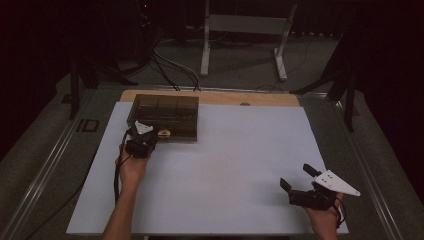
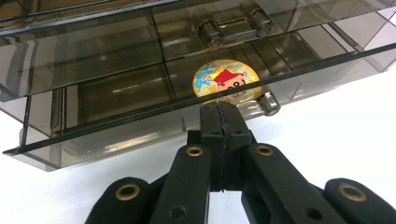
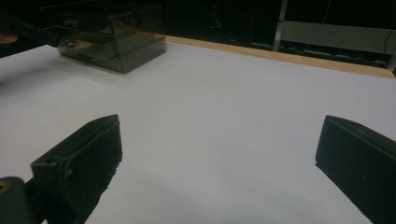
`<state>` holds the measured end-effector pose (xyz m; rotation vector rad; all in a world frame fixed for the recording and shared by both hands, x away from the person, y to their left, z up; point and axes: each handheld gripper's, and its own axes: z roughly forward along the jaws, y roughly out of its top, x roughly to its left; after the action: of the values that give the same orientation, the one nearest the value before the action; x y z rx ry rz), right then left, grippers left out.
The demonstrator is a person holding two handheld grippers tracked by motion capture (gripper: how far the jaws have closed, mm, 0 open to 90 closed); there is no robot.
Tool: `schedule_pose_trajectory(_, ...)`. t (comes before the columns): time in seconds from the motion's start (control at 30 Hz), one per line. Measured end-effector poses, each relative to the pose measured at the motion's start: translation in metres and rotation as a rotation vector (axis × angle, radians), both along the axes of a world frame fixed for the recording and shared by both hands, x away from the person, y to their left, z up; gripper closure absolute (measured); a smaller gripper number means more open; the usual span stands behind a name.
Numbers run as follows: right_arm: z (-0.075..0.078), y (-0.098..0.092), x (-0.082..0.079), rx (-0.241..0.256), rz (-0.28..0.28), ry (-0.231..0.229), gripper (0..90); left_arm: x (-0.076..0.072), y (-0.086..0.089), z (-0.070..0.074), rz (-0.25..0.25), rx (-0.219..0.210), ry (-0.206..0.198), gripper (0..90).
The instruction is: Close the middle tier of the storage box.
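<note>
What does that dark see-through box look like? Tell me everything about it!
The box is smoky, see-through plastic, flat and rectangular, split inside into compartments. It sits at the far left of the white table. Its hinged lid is lifted a little at the front, with small clasps on the front edge. A round, colourful cartoon sticker shows inside. The left gripper, jaws closed together, touches the lid's front edge.

Lighting is dim overall: the white table (image 1: 225,165) is evenly lit from above while the surroundings fall to near black. Glare streaks the smoky plastic box (image 2: 116,70). The right gripper (image 3: 215,172) shows its near jaws soft and out of focus.
</note>
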<state>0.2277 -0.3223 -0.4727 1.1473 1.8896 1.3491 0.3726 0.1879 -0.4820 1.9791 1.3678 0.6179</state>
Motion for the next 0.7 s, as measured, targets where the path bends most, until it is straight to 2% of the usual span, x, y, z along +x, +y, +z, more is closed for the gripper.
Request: schedule_pose_trajectory(0.7,0.0002,-0.0006,-0.0009,0.001,-0.004,0.000,0.4,0.0048,-0.0009,-0.0002,0.011,-0.004,0.003,90.0)
